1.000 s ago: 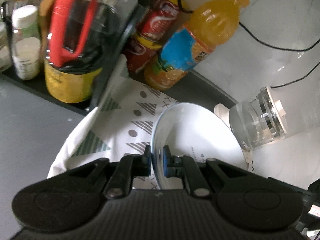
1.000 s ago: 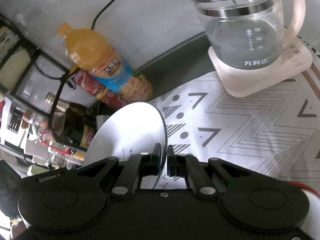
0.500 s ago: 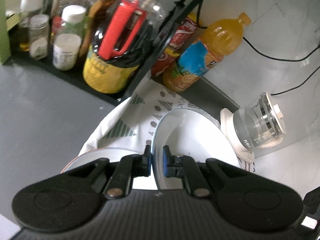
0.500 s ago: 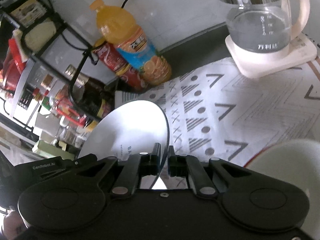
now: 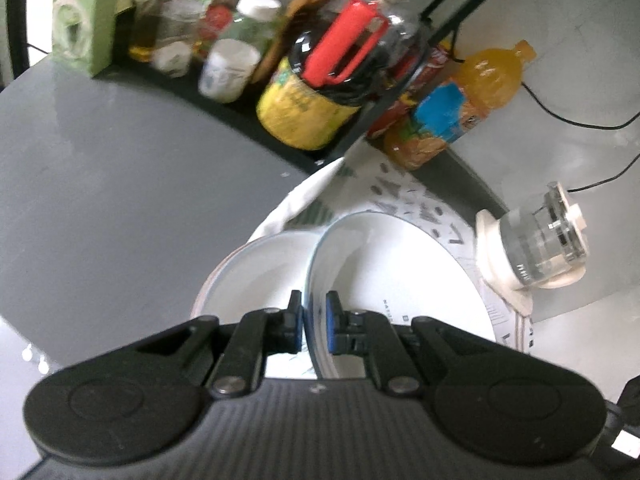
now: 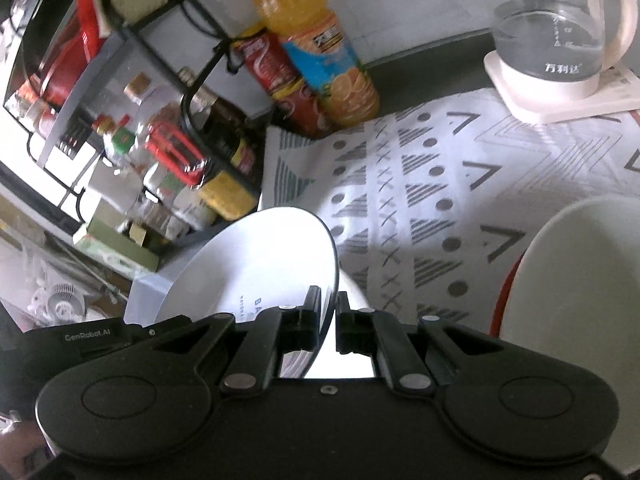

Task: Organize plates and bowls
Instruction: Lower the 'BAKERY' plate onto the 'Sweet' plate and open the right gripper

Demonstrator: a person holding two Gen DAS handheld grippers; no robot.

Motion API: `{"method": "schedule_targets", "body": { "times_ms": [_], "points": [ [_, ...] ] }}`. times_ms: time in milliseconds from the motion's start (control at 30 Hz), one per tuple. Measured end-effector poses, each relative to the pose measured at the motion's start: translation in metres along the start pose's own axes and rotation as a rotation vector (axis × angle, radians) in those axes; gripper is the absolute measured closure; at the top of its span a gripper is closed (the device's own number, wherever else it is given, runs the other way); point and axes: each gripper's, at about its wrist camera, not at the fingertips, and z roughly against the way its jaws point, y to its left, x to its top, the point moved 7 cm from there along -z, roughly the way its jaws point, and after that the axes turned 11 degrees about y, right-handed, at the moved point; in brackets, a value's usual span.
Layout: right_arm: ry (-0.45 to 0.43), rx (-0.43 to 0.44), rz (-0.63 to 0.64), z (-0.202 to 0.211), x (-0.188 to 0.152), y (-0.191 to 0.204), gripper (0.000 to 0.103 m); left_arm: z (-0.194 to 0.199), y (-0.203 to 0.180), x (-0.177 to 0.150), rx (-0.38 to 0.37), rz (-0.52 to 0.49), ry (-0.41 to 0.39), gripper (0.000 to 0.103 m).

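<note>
Two hand-held grippers, plate seemingly lower

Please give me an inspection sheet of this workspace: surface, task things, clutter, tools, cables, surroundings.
Surface: grey counter with patterned cloth.
Job's things: white plate held on edge; second plate beneath; red-rimmed dish at right.
Clutter: orange juice bottle, glass kettle, bottle rack.
Grippers: left tool and right tool both clamp the white plate's rim.
Cables: black cable along the wall.
Surroundings: pale wall.
</note>
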Motion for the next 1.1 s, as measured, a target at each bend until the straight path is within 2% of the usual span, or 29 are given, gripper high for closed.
{"method": "schedule_targets", "body": {
  "times_ms": [200,433,633,833,1100],
  "points": [
    [0.009,-0.023,0.027,-0.01,-0.023,0.01,0.096,0.001,0.026,-0.023,0.021,0.037,0.018,0.094],
    [0.013,-0.073,0.058,-0.016,-0.037,0.011,0.096,-0.004,0.035,-0.035,0.04,0.04,0.032,0.094],
    [0.018,-0.144,0.083,-0.023,-0.044,0.005,0.095,-0.019,0.03,-0.036,0.072,-0.011,0.044,0.094],
    [0.024,-0.194,0.12,-0.034,-0.052,0.001,0.094,-0.035,0.035,-0.04,0.09,-0.026,0.089,0.093],
    [0.012,-0.28,0.155,-0.04,-0.045,0.004,0.091,-0.047,0.03,-0.037,0.112,-0.087,0.103,0.091]
  ]
}}
